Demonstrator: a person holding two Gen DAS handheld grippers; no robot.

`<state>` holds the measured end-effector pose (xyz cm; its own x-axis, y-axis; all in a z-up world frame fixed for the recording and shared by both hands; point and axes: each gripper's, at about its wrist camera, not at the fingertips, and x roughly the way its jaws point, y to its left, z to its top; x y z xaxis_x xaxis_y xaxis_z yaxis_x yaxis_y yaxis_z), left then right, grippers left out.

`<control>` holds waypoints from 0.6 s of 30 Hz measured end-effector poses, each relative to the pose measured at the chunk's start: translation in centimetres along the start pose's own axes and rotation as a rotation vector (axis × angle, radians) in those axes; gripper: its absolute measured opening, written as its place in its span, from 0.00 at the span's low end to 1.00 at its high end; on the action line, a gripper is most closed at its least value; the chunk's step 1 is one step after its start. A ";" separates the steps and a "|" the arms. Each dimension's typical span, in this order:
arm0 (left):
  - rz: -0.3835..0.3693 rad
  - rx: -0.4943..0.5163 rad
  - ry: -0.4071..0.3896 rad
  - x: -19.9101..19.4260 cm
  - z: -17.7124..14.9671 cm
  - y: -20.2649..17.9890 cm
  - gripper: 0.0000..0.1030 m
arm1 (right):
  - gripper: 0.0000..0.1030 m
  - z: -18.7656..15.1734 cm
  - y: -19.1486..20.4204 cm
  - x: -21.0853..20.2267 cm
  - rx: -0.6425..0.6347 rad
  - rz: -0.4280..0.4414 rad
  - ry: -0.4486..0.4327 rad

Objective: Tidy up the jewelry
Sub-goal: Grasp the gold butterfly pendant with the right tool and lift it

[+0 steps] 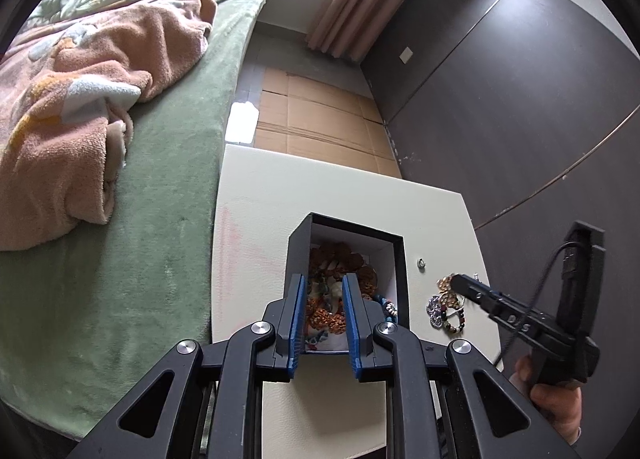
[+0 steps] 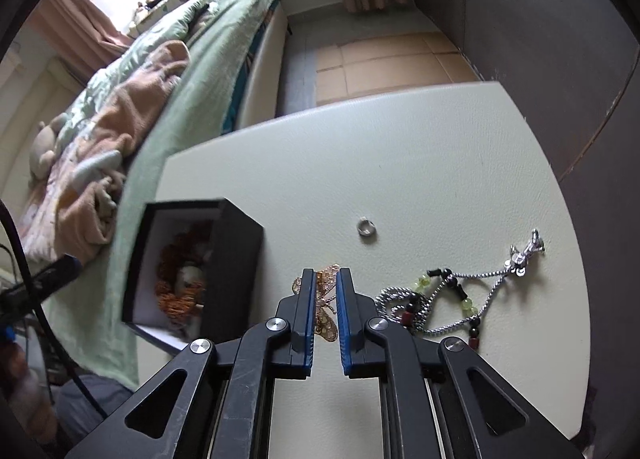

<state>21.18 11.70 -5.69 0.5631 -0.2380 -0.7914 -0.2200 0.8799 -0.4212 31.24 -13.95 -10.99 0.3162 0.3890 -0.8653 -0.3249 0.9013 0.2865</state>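
Observation:
A black box (image 1: pixel 298 255) with a white lining stands on the cream table (image 1: pixel 256 219); it holds brown bead strings (image 1: pixel 344 259) and other jewelry. My left gripper (image 1: pixel 323 281) hovers over the box, open and empty. My right gripper (image 2: pixel 323 277) has its jaws around a gold filigree piece (image 2: pixel 326 299) lying on the table (image 2: pixel 400 163), right of the box (image 2: pixel 236 259). I cannot tell whether the pads touch the piece. A silver chain with green and dark beads (image 2: pixel 452 299) lies to its right. A small silver ring (image 2: pixel 366 227) lies farther back.
A bed with a green cover (image 1: pixel 160 219) and a pink blanket (image 1: pixel 80 99) runs along the table's left edge. Cardboard sheets (image 1: pixel 320 115) cover the floor beyond the table. A dark wall (image 1: pixel 520 99) stands on the right.

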 end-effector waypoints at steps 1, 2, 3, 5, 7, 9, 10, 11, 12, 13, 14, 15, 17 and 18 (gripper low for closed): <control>-0.001 -0.002 -0.002 -0.1 0.0 0.1 0.19 | 0.11 0.1 0.3 -0.5 -0.003 0.010 -0.011; 0.000 -0.004 -0.005 -0.2 0.0 0.2 0.19 | 0.11 0.3 0.8 -1.0 -0.007 0.022 -0.020; 0.000 -0.005 -0.008 -0.3 0.1 0.3 0.19 | 0.11 0.5 1.5 -1.5 -0.014 0.037 -0.031; 0.001 -0.006 -0.012 -0.5 0.1 0.4 0.19 | 0.11 0.8 2.8 -2.5 -0.032 0.068 -0.048; 0.005 -0.008 -0.009 -0.6 0.1 0.5 0.23 | 0.11 1.1 4.1 -2.9 -0.042 0.096 -0.059; 0.011 -0.015 -0.002 -0.6 0.2 0.6 0.43 | 0.11 1.5 5.7 -3.0 -0.050 0.165 -0.063; 0.017 -0.019 -0.009 -0.6 0.3 0.6 0.58 | 0.11 1.6 6.4 -3.0 -0.057 0.208 -0.057; 0.020 -0.020 -0.026 -0.9 0.4 0.6 0.66 | 0.15 1.7 7.0 -2.8 -0.059 0.231 -0.052; 0.022 -0.017 -0.039 -1.1 0.4 0.5 0.68 | 0.23 1.8 7.5 -2.6 -0.061 0.259 -0.039; 0.024 -0.009 -0.050 -1.2 0.5 0.3 0.68 | 0.46 1.8 7.7 -2.5 -0.059 0.267 -0.033; 0.024 -0.003 -0.052 -1.2 0.7 0.1 0.68 | 0.60 1.7 7.7 -2.6 -0.051 0.259 -0.045; 0.022 0.002 -0.048 -1.0 0.8 -0.2 0.68 | 0.62 1.5 7.3 -2.9 -0.043 0.235 -0.079; 0.023 0.009 -0.036 -0.6 1.0 -0.8 0.68 | 0.62 1.3 6.2 -3.5 -0.029 0.201 -0.111; 0.023 0.020 -0.031 -0.2 1.1 -1.4 0.68 | 0.62 1.3 5.1 -3.7 0.003 0.210 -0.114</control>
<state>22.29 10.94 -4.41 0.5824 -0.2053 -0.7865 -0.2171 0.8931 -0.3939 29.53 -10.57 -5.82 0.3405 0.5865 -0.7348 -0.3912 0.7991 0.4565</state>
